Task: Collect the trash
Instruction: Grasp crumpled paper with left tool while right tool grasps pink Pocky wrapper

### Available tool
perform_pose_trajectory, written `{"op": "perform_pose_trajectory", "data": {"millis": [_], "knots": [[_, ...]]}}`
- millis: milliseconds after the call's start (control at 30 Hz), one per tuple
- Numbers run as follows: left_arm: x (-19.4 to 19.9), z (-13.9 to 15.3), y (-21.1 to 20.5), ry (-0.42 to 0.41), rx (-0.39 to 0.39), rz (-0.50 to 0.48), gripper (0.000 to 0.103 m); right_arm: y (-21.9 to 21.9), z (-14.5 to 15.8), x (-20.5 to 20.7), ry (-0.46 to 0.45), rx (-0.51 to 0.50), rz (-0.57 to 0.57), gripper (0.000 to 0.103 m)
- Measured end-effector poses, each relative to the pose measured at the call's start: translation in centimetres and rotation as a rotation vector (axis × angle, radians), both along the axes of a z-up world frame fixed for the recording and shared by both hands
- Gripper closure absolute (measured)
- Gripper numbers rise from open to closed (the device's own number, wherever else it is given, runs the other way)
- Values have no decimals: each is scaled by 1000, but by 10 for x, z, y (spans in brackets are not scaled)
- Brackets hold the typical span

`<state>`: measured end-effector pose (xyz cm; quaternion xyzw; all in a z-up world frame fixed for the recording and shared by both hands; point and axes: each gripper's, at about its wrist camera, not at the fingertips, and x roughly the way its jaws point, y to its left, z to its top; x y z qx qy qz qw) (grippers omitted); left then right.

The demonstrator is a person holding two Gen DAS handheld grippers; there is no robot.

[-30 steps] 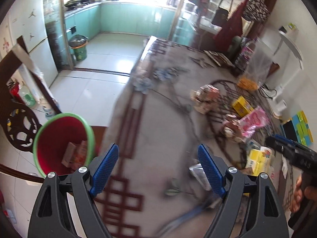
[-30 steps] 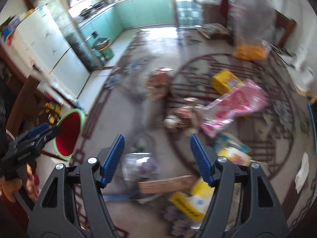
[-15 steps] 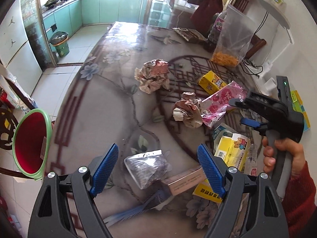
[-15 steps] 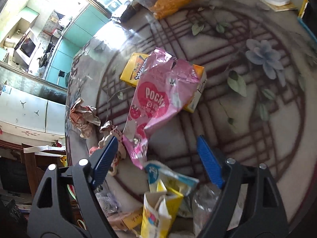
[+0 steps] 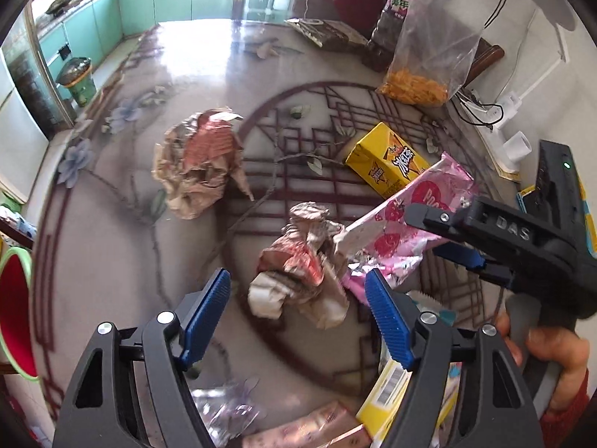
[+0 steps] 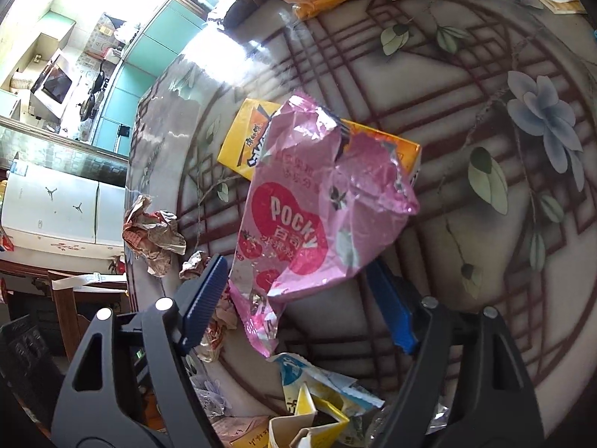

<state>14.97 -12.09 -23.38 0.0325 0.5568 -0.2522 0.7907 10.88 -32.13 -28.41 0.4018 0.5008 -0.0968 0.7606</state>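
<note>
My left gripper [image 5: 298, 302] is open, its jaws on either side of a crumpled brown-and-red paper ball [image 5: 302, 268] on the patterned table. My right gripper [image 6: 298, 295] is open around the lower part of a pink Pocky wrapper [image 6: 317, 216], which lies partly over a yellow carton [image 6: 242, 142]. The right gripper also shows in the left wrist view [image 5: 447, 239], over the pink wrapper [image 5: 395, 224]. A second, larger crumpled paper [image 5: 201, 164] lies further left. A red bin with a green rim [image 5: 15, 313] stands past the table's left edge.
A clear bag of orange snacks [image 5: 429, 56] and a dark bottle [image 5: 391, 11] stand at the back right. More trash lies near me: a yellow box [image 5: 391, 395], a clear plastic piece [image 5: 227, 410], a torn yellow carton [image 6: 309, 422]. Cables and a plug [image 5: 496, 112] lie at the right.
Both grippers have moved forward over the table: the left from the clear plastic toward the small paper ball, the right lower over the pink wrapper. Both stay open.
</note>
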Motion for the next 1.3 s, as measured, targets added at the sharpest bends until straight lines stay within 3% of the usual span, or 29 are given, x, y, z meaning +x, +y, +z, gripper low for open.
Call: {"op": "perform_pose_trajectory", "data": {"millis": [200,267,300,367,600,700,767,933,1200,1267,1300], "knots": [[16,-26,-15,55,25,14,33,-5,0,3,-5,5,7,28],[19,-34,-17,89,38,16,48,-6,1,5,-8,7,7,28],[20,-37,-16,105,27,20,48,-6,2,5,-10,6,9,28],[22,-37,-13,104,8,33,54,-6,3,6,-11,6,11,28],[18,-15,2,51,1,54,59,1,6,9,-18,-2,28,28],[14,-3,8,23,-15,56,60,5,7,11,-16,-4,46,36],[9,6,10,5,-26,56,61,9,9,10,-25,-3,53,53],[-4,24,25,-18,-46,69,61,19,20,6,-59,2,77,73],[-26,43,49,-49,-66,102,61,25,27,3,-62,-35,89,74],[-33,50,56,-61,-66,107,61,27,26,5,-63,-44,96,88],[-36,53,59,-66,-65,110,61,27,26,5,-64,-38,101,89]]}}
